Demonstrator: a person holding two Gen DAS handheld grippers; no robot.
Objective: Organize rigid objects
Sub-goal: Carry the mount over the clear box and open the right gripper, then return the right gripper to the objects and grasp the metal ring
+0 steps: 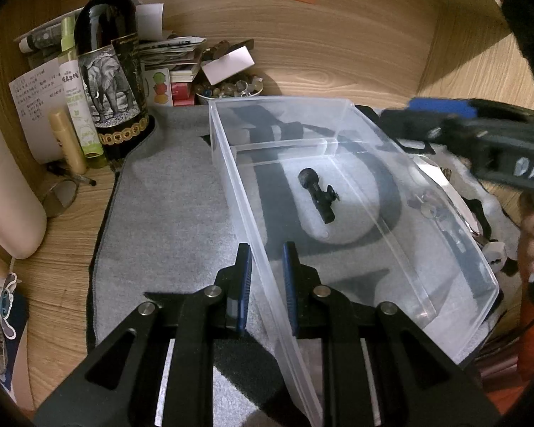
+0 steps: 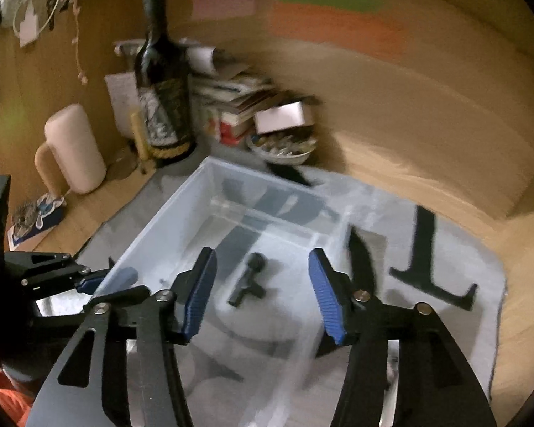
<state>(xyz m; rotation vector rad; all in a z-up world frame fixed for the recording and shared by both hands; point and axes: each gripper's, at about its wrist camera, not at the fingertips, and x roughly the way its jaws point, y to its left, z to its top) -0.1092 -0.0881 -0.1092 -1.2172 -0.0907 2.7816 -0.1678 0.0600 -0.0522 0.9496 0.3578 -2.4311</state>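
Taking the clear plastic bin (image 1: 356, 192) on the grey mat (image 1: 167, 213) as the landmark: well to its left on the desk (image 1: 64, 249) stand a pale cream jug (image 1: 7, 192) and, nearer its far left corner, a dark wine bottle (image 1: 108, 67) with an elephant label. At the bin's left wall is the left gripper (image 1: 267, 270), its jaws clamped on that wall, one blue pad (image 1: 245, 284) outside and one inside. Inside the bin, on the floor of its large compartment, lies a small black ball-head fitting (image 1: 318, 194). Above the bin's near side hangs the right gripper (image 2: 263, 295), jaws wide apart and holding nothing. Just right of the bin, on the mat, lies a black L-shaped bracket (image 2: 427, 259).
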